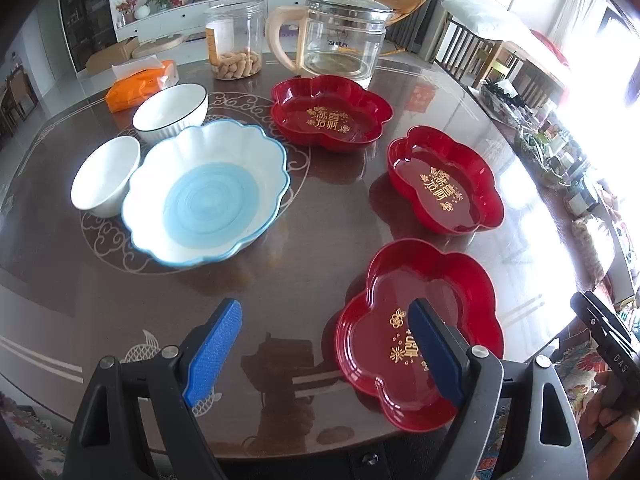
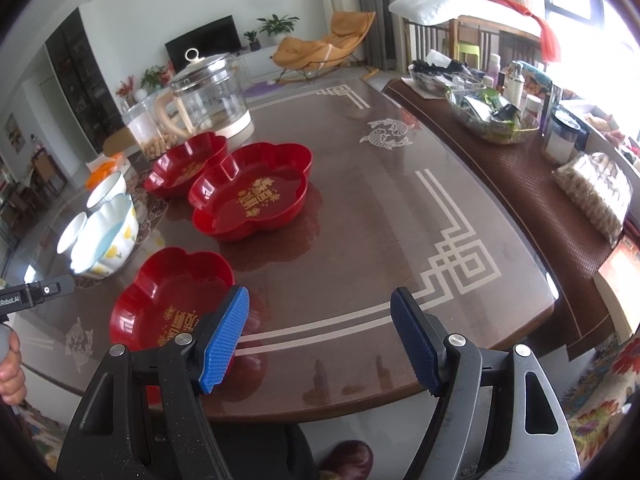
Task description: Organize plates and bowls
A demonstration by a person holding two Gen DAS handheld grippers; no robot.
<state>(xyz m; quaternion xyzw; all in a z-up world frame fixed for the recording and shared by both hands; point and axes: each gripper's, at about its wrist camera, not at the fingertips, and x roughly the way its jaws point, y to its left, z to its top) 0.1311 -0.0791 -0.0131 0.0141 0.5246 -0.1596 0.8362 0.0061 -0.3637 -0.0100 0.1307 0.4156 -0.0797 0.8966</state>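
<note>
Three red flower-shaped plates lie on the brown table: a near one [image 1: 416, 332] [image 2: 168, 300], a middle one [image 1: 446, 180] [image 2: 252, 192] and a far one [image 1: 330, 112] [image 2: 184, 166]. A blue-centred scalloped bowl [image 1: 206, 196] [image 2: 106, 236] sits left, with a small white bowl [image 1: 106, 176] [image 2: 72, 232] and a dark-rimmed white bowl [image 1: 170, 112] [image 2: 106, 188] beside it. My left gripper [image 1: 322, 312] is open and empty above the near table edge, its right finger over the near plate. My right gripper [image 2: 320, 304] is open and empty, right of that plate.
A glass kettle [image 1: 340, 36] [image 2: 208, 92], a snack jar [image 1: 236, 40] and an orange tissue pack [image 1: 140, 84] stand at the far side. A cluttered side counter with a glass dish [image 2: 492, 116] and containers runs along the right. The table edge [image 2: 360, 400] is just below my grippers.
</note>
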